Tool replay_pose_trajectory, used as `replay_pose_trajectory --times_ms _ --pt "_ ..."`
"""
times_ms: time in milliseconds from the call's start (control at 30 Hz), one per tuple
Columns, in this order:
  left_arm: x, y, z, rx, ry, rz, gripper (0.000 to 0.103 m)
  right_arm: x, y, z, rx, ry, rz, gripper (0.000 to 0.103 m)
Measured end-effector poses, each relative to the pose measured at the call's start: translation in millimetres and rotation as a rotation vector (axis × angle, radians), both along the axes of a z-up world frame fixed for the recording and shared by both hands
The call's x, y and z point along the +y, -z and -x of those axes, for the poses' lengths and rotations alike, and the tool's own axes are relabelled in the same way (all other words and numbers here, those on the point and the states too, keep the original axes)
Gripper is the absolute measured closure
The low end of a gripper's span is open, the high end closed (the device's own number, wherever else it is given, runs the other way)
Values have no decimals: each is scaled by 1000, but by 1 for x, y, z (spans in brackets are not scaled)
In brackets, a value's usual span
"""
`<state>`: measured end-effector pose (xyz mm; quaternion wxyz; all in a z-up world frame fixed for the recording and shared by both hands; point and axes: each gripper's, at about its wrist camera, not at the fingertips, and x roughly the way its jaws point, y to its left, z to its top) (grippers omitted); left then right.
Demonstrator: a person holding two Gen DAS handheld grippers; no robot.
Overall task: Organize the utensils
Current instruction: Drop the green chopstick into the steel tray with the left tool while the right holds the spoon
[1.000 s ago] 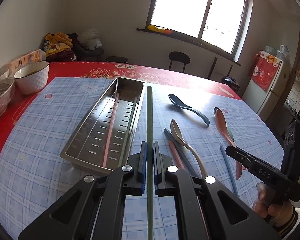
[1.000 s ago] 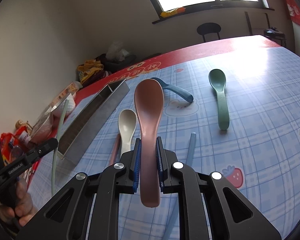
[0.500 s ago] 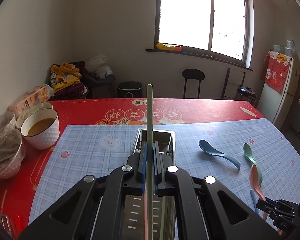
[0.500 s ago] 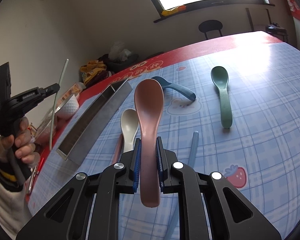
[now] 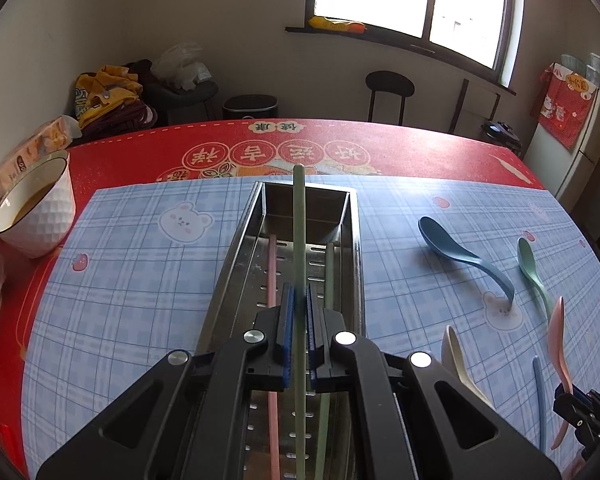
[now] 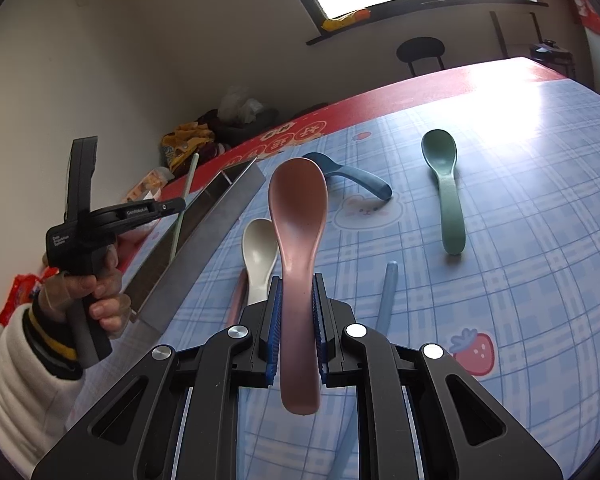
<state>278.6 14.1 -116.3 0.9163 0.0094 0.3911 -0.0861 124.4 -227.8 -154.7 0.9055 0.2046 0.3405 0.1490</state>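
chopsticks, one pink (image 5: 271, 280) and one green (image 5: 329, 276), are already laid in the perforated steel tray (image 5: 236, 256). a second green chopstick (image 5: 299, 240) is clamped in the left fingers (image 5: 298, 312) above it; a pink plastic spoon (image 6: 298, 240) is gripped by the right fingers (image 6: 296, 320). spoons at three o'clock on the desk (image 5: 140, 280) are left unsorted.
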Motion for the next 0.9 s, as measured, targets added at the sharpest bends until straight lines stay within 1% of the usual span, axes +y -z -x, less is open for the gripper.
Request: replay_pose_trajectory --times_ms 133,233,333,400,500,567,633,667,733,767,833,867,900 --pt "-9 8 -1 57 32 -52 97 0 0 -1 2 2 -2 89" --pt "-14 13 0 81 48 -87 97 0 1 -1 1 6 -2 89" --pt "-18 19 1 108 65 -105 97 -1 1 0 1 11 -4 89" --pt "-19 19 4 107 67 -111 96 -2 1 1 2 15 -5 89" --pt "-17 12 12 69 70 -119 94 -3 0 2 2 22 -6 89" --pt "-14 4 23 22 75 -122 85 -3 1 2 5 26 -8 89" --pt "-9 -4 39 -42 82 -122 68 -4 1 3 9 30 -9 89" --pt "-6 -7 49 -76 85 -121 65 -4 1 3 10 31 -8 89" --pt "1 -9 67 -130 88 -118 55 -4 1 3 13 33 -3 89" --pt "6 -9 75 -152 88 -121 52 -3 1 3 15 33 1 89" --pt "15 -7 90 -202 82 -121 42 -1 0 2 19 34 10 89" --pt "20 -6 97 -225 80 -116 39 0 0 1 22 34 15 89" --pt "25 -5 102 -249 79 -112 31 1 0 0 26 34 19 89"
